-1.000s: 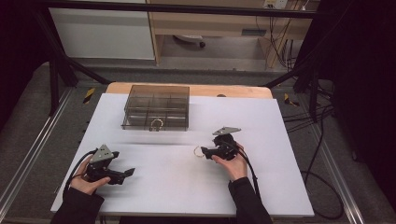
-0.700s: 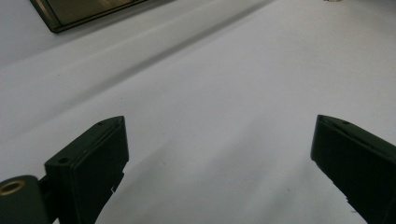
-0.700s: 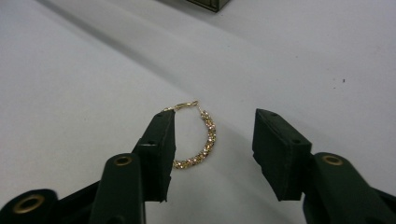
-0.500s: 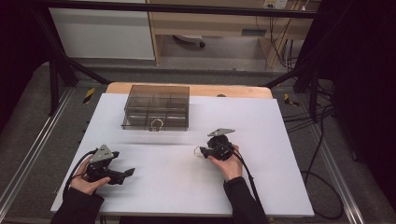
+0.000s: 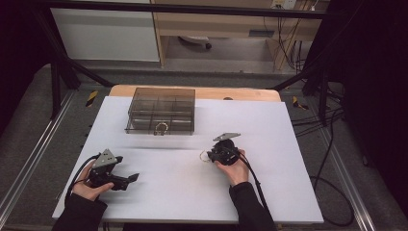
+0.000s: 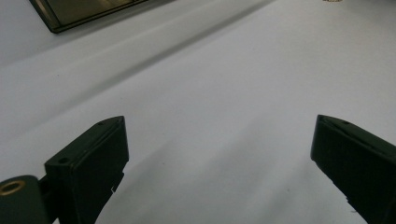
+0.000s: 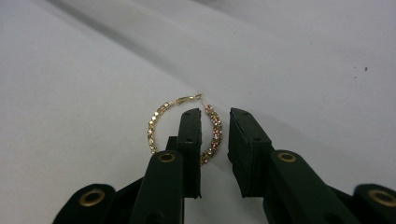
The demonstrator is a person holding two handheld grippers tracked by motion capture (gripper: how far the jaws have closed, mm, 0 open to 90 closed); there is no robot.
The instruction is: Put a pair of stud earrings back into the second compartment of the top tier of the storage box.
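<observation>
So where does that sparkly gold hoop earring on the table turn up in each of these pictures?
High view: the hoop earring lies on the white table, centre, just left of the right gripper.
Right gripper view: centre, one side of the hoop between the nearly closed jaws.
Left gripper view: the earring is not in it; the box corner sits top left.
Shared landmark: the white table top.

Hoop earring: gold, studded with pale and pinkish stones. Right gripper: black, brass-coloured rivets. Left gripper: black, grey top plate. Counter: white sheet, tan wood edge. Compartment box: smoky translucent grey.
</observation>
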